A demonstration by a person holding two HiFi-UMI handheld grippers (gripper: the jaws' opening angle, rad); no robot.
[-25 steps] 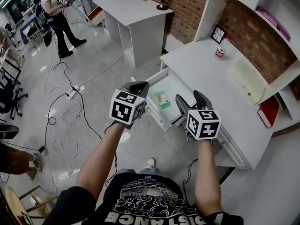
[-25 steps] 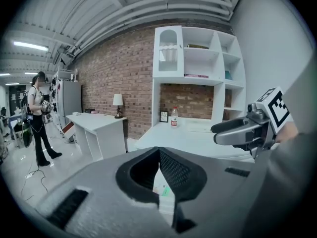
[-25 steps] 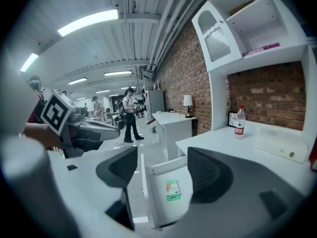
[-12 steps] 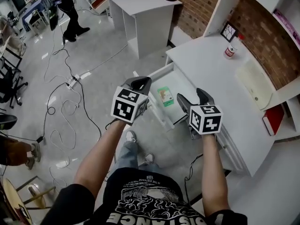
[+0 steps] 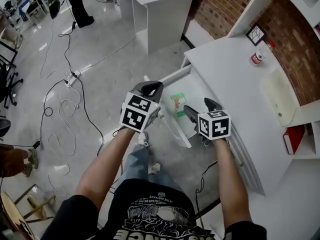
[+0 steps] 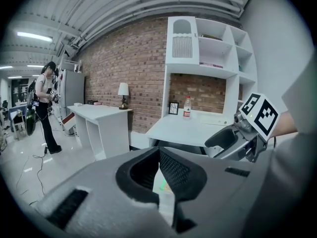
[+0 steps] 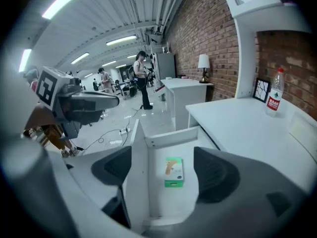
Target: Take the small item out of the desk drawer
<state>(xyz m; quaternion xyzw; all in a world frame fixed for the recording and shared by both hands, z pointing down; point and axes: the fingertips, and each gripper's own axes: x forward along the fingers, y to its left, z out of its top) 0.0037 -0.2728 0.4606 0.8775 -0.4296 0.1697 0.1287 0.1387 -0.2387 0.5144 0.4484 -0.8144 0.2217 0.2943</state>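
The desk drawer (image 5: 175,129) stands pulled out, and a small green box (image 5: 178,104) lies flat on its white floor. My right gripper (image 5: 200,106) hovers over the drawer's near right part. Its jaws are opening wide and nothing is between the pads. In the right gripper view the green box (image 7: 174,172) lies below and ahead, framed by the two jaws and untouched. My left gripper (image 5: 150,88) hangs just left of the drawer's front panel, its fingertips together and empty. In the left gripper view, the left gripper's (image 6: 158,151) pads meet at the tip.
The white desk top (image 5: 225,69) carries a bottle (image 5: 257,58), a small picture frame (image 5: 256,34) and a cream pad (image 5: 277,96). A red book (image 5: 296,138) lies on a shelf at right. Cables (image 5: 65,109) trail over the floor at left. A second white desk (image 5: 160,4) stands behind.
The right gripper has shifted left, closer to the green box, and its jaws have spread wider. The left gripper has held its place beside the drawer front.
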